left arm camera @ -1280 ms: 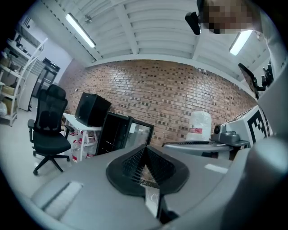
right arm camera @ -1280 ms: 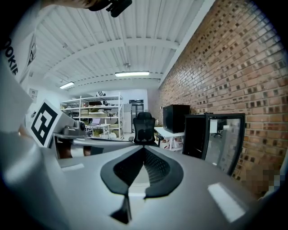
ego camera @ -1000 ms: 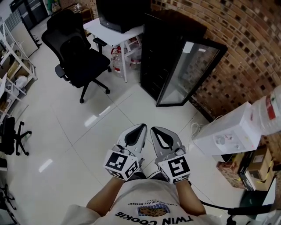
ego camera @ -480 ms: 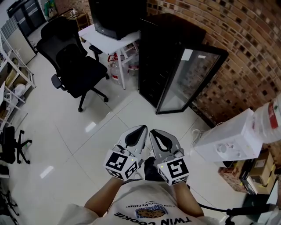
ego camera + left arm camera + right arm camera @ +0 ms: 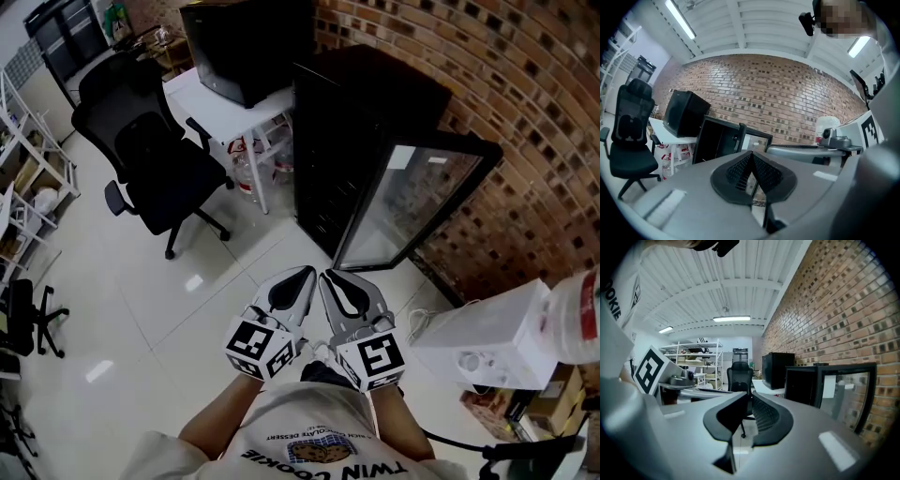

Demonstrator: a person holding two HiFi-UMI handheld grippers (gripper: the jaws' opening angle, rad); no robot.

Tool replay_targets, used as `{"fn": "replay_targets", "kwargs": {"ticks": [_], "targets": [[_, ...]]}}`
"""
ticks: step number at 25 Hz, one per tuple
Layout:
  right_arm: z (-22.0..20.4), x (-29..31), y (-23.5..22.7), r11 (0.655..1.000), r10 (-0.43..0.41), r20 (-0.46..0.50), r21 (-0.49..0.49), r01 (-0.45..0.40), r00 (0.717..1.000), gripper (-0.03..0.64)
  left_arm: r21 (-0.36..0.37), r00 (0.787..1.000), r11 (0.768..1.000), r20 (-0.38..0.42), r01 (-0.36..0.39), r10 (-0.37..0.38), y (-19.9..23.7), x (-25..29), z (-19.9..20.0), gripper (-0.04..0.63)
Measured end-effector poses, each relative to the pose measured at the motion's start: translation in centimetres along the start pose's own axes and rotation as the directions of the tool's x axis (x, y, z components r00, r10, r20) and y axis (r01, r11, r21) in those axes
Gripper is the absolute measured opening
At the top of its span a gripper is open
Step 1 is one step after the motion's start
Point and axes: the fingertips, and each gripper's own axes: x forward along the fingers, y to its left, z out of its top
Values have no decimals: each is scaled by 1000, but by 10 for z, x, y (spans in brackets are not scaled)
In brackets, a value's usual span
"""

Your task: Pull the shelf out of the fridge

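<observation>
Ahead, fridge [image 5: 347,141] nearer than before

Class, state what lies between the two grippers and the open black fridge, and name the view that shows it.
Only bare white floor tiles lie between the left gripper, the right gripper and the fridge; the head view shows this.

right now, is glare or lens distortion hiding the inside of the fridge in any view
Head view: fisheye curves the brick wall; the glass door shows bricks, the fridge interior black. Left gripper view: corners vignetted, fridge small. Right gripper view: glass door reflects, inside dark.
</observation>
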Motion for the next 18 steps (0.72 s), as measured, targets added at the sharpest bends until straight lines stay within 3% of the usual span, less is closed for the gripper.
{"fn": "replay_targets", "kwargs": {"ticks": [10, 18], "targets": [[7, 37, -67, 1000, 13, 5, -10, -13, 1000, 44, -19, 1000, 999, 14, -28, 28, 30, 68, 9, 0], [5, 72, -90, 999, 0, -27, -34, -1, 1000, 49, -100, 1000, 995, 18, -5, 7, 67, 101, 5, 0]]}}
